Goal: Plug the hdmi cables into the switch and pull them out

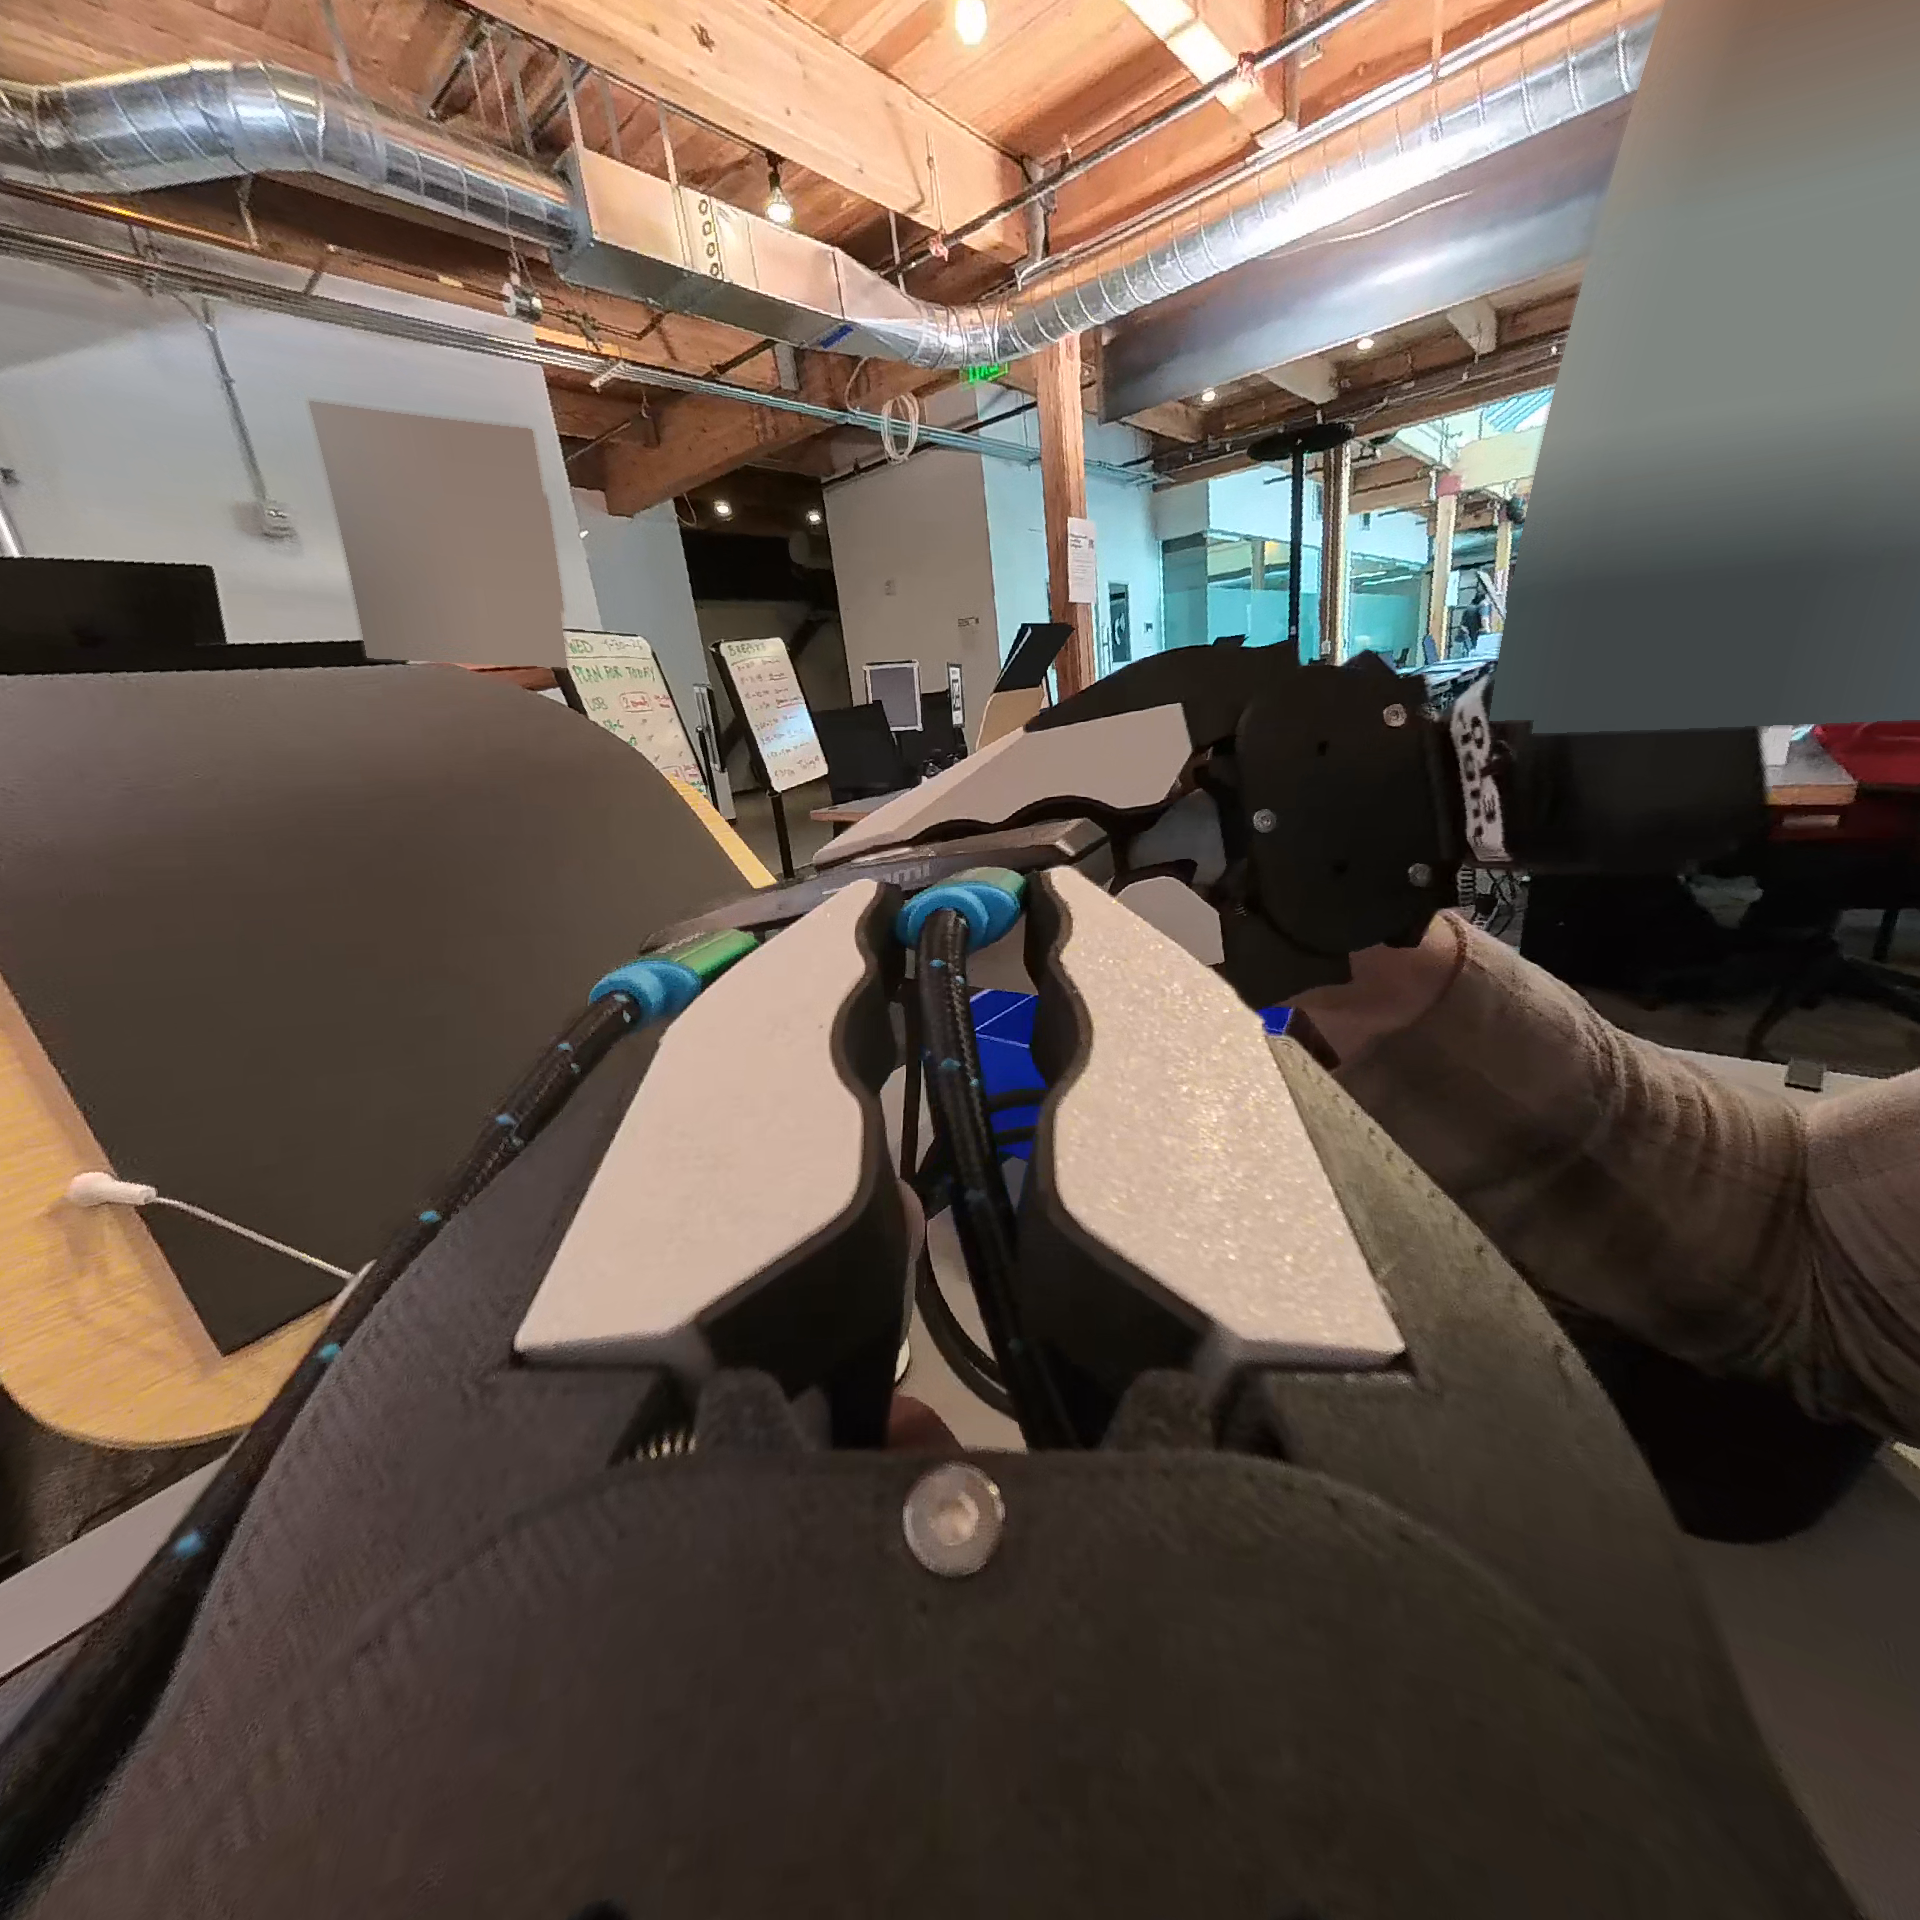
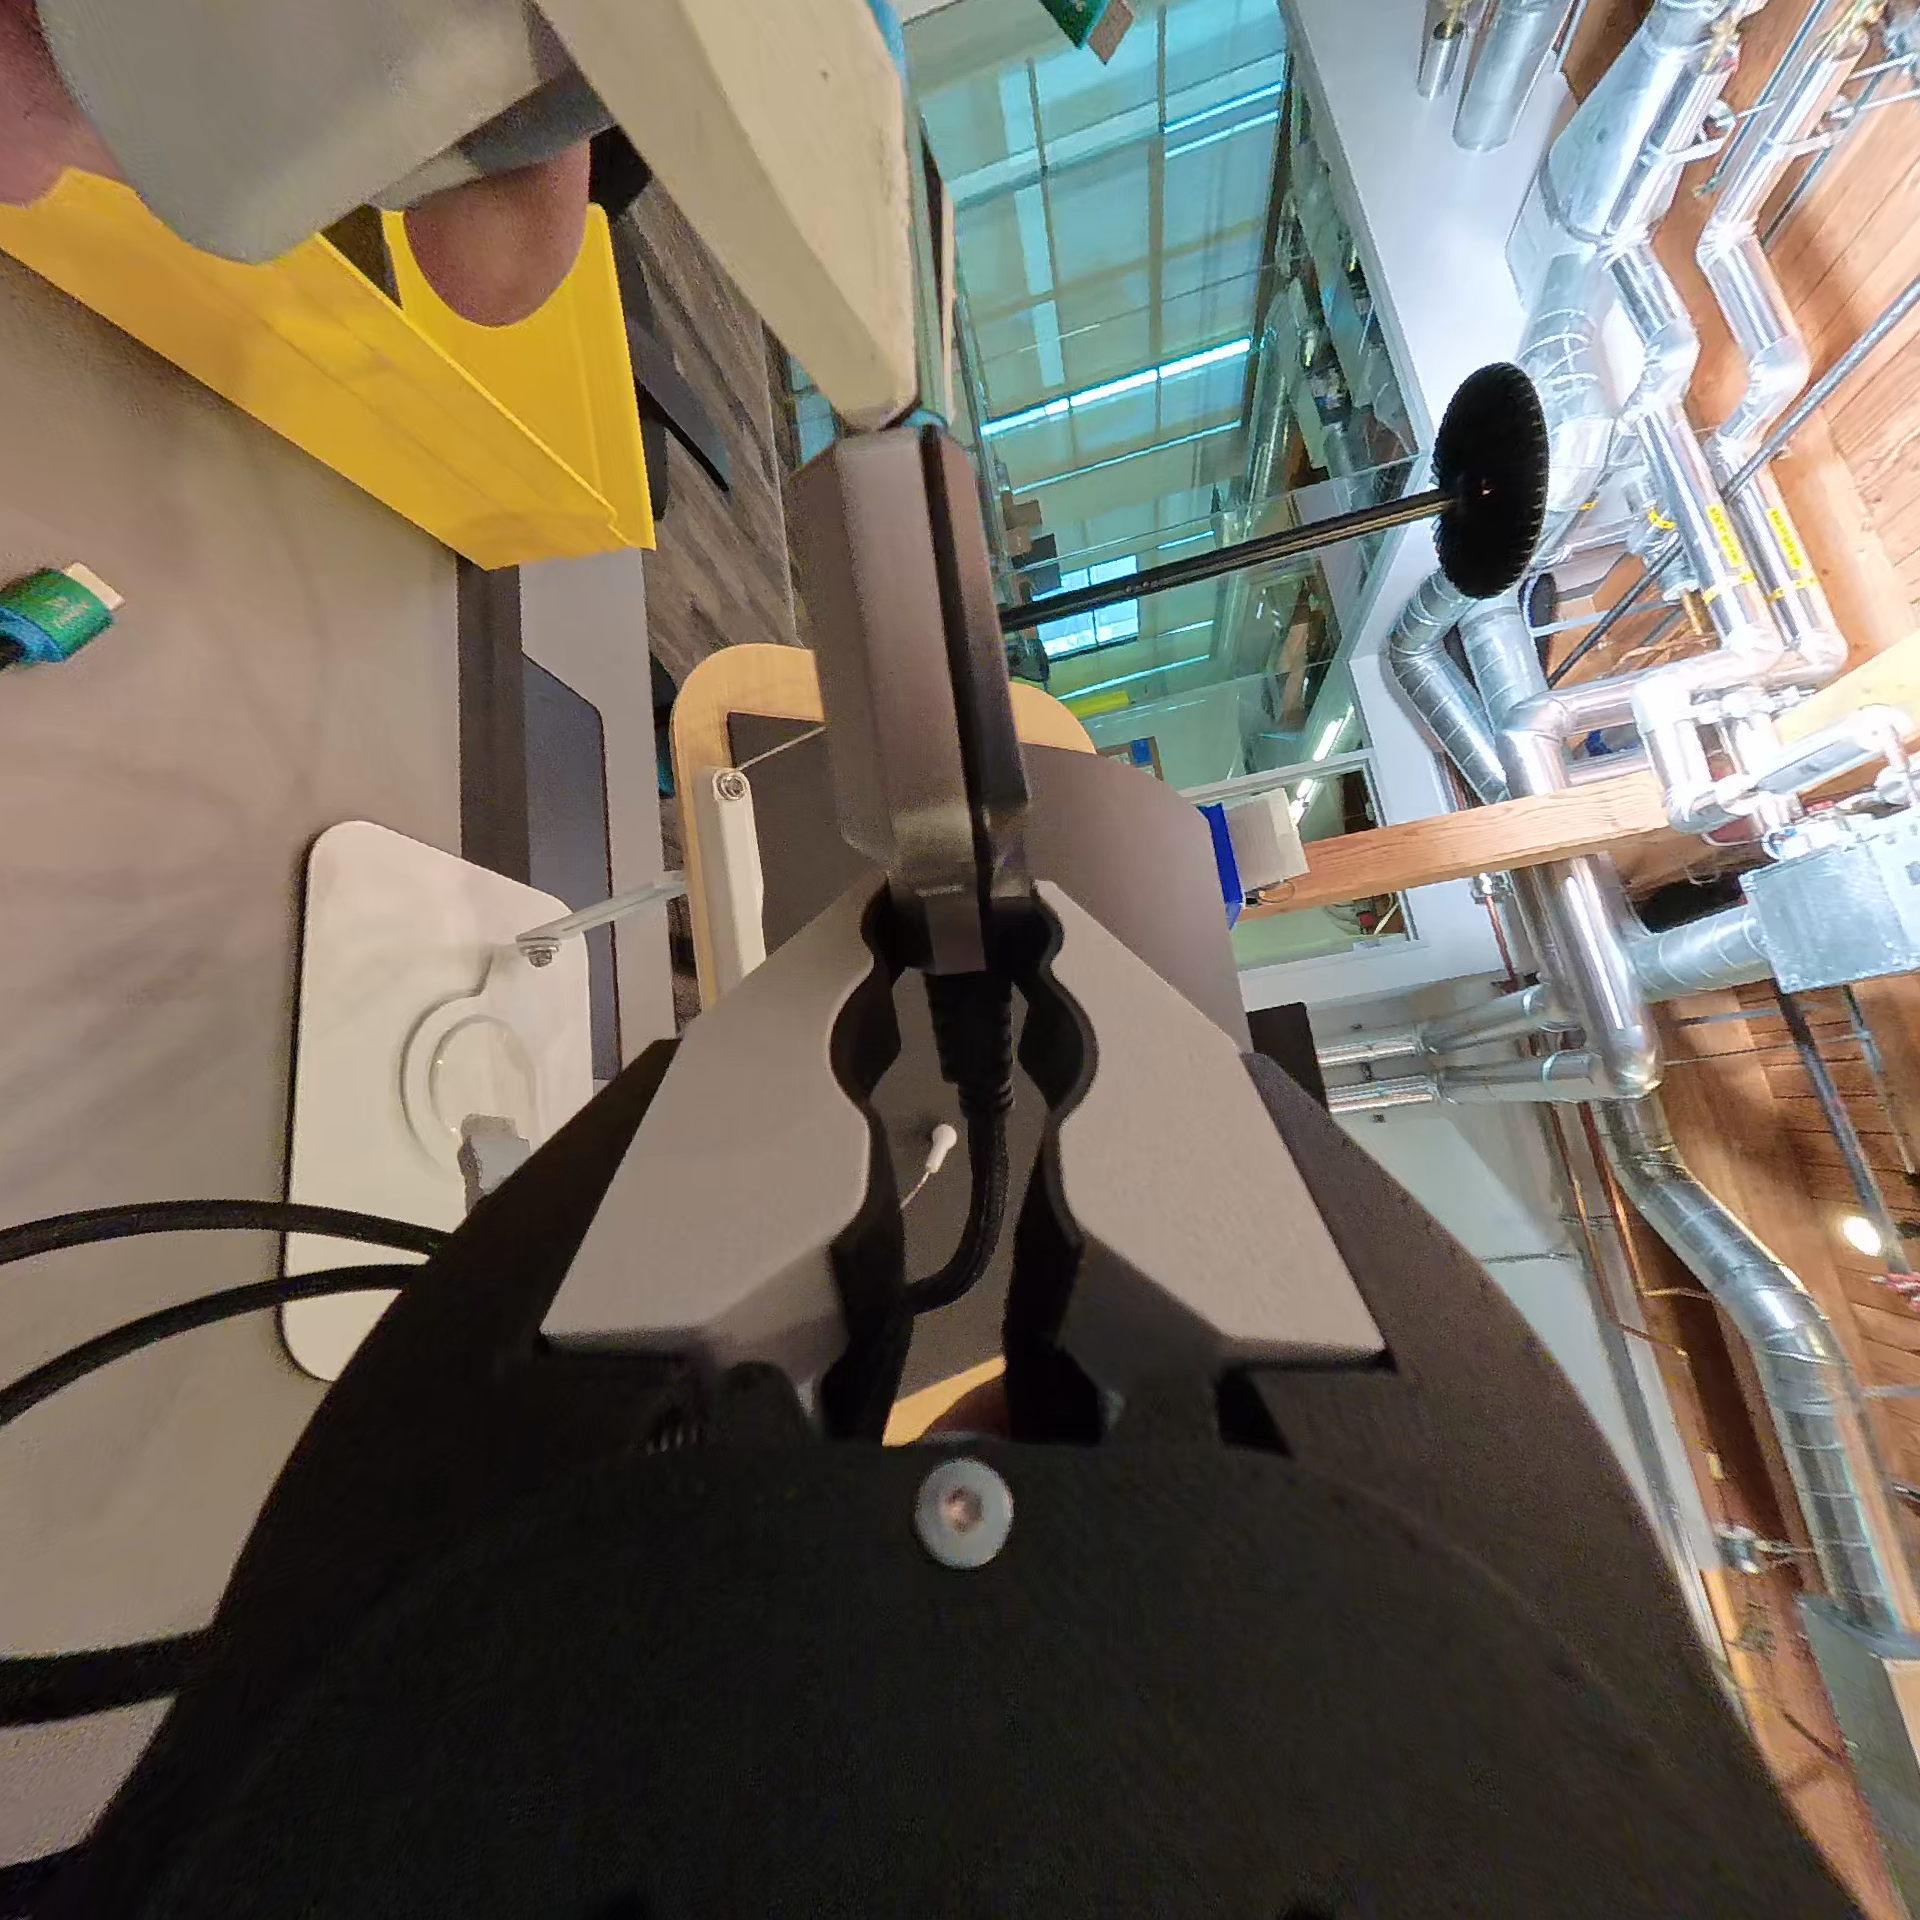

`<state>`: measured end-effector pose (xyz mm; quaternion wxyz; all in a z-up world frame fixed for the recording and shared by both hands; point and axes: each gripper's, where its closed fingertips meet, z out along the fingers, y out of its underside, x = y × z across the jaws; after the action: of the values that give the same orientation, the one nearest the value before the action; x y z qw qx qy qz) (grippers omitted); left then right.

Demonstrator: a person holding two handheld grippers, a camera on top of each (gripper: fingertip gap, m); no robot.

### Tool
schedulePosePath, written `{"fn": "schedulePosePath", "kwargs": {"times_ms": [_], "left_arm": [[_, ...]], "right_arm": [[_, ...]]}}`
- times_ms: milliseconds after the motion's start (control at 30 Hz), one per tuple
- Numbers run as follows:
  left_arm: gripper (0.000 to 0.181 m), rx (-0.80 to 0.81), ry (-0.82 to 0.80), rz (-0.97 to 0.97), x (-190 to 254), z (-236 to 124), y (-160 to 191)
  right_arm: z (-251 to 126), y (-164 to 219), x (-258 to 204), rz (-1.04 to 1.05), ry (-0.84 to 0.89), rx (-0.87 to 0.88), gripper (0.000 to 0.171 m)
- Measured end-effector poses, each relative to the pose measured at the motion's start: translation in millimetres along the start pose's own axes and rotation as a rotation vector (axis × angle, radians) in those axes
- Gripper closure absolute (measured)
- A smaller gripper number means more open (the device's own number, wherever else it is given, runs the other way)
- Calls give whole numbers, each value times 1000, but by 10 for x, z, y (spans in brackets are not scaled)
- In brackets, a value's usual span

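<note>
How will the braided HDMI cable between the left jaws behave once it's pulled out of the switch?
Likely floppy: the braided cable sags and curves below its blue-collared plug. The plug itself looks rigid, so it should come straight out of the switch. The loose length will probably trail and could snag the neighbouring cable.

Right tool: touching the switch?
Touching. The right wrist view shows the right tool closed on the end of the black switch, its fingertips pressed on both sides.

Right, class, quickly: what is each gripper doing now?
Left gripper: open around a plugged-in cable plug, not clamped.
Right gripper: shut on the switch.
</note>
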<state>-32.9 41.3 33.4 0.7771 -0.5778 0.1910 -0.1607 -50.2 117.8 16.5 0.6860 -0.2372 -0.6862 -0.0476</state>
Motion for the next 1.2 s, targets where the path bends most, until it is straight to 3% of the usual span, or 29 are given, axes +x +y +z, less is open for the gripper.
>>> {"fn": "schedulePosePath", "kwargs": {"times_ms": [267, 433, 700, 900, 1200], "left_arm": [[155, -52, -27, 51, -49, 13, 25], [140, 56, -148, 158, -126, -118, -312], [142, 187, -215, 342, 24, -348, -813], [147, 122, -196, 367, 22, -236, -603], [151, 17, -162, 330, -41, -44, -139]], "right_arm": [[7, 75, -15, 51, -55, 32, 155], [-121, 276, 231, 94, -9, 2, 155], [-514, 959, 865, 280, 157, -125, 155], [-873, 1544, 1248, 408, 314, -223, 155], [-1436, 2041, 1643, 597, 525, -239, 156]]}}
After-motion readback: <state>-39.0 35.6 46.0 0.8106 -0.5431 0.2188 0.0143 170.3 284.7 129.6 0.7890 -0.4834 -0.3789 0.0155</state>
